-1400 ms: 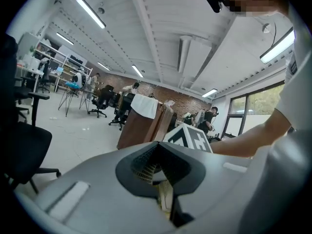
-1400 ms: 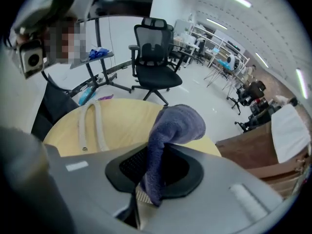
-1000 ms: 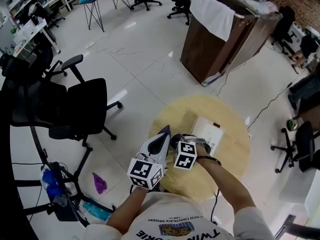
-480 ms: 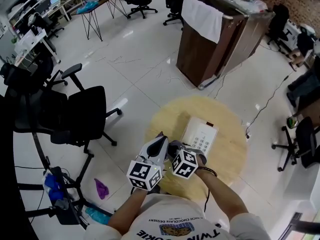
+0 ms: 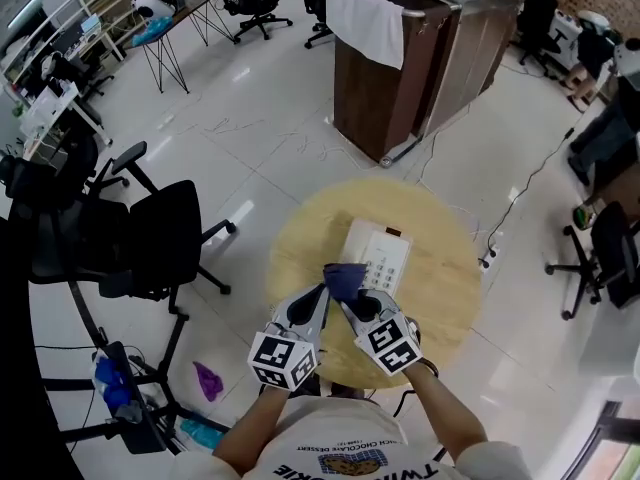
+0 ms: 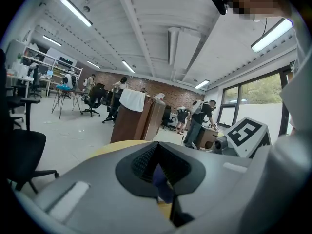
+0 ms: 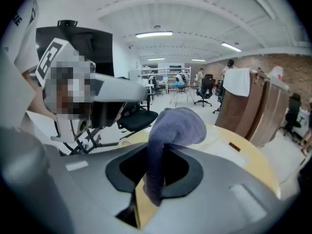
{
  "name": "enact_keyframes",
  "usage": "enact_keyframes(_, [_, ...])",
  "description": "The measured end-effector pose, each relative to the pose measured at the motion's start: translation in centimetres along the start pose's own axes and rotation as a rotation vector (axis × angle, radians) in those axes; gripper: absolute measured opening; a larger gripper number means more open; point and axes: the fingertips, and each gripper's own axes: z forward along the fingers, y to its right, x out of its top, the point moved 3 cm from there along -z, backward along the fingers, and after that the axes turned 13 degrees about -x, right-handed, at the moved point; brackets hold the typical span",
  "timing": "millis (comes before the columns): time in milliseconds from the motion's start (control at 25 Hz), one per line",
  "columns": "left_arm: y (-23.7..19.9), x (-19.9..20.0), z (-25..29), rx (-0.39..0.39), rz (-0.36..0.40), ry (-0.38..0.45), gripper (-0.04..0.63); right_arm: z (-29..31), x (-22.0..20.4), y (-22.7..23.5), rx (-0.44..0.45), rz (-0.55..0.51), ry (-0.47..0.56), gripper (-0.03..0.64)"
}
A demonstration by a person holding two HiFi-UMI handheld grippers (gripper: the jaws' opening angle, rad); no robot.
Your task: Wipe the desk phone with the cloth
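Landmark: a round pale wooden table (image 5: 452, 290) stood on a glossy white floor, right in front of the person.
Phone: a white desk phone (image 5: 380, 251) lay on the table, near its middle, with the keypad facing up.
Cloth: a dark purple cloth (image 5: 345, 279) was bunched over the phone's near edge, above the table top. Both grippers met at it.
Right gripper: the right gripper (image 7: 154, 175) was clenched on the cloth. A fold ran down between its jaws and the rest bulged out above them.
Left gripper: the left gripper (image 6: 159, 173) had its jaws drawn together, with a thin strip of the cloth caught between them.
Gripper positions: both were over the near side of the table, their tips close together and angled inward toward the phone.
Left of the table: a black office chair (image 5: 152, 236) stood on the floor.
Beyond the table: a brown wooden cabinet (image 5: 400, 78) stood well apart from it, with a white towel (image 5: 365, 23) draped over its top edge.
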Motion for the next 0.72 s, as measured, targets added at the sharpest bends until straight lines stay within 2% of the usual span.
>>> enact_keyframes(200, [2.2, -1.2, -0.2, -0.075, 0.031, -0.055, -0.008, -3.6, -1.1, -0.2, -0.061, 0.194, 0.052, 0.066])
enact_keyframes(440, [3.4, -0.5, -2.0, -0.144, 0.078, -0.056, -0.008, -7.5, -1.2, -0.3, -0.195, 0.477, 0.143, 0.066])
enact_keyframes(560, [4.0, -0.7, -4.3, -0.19, 0.077, -0.048, -0.008, -9.4, -0.7, -2.2, -0.264, 0.529, 0.19, 0.066])
enact_keyframes(720, [4.1, -1.0, -7.8, -0.241, 0.079, -0.038, -0.008, -10.7, 0.7, -6.3, -0.352, 0.501, 0.234, 0.066])
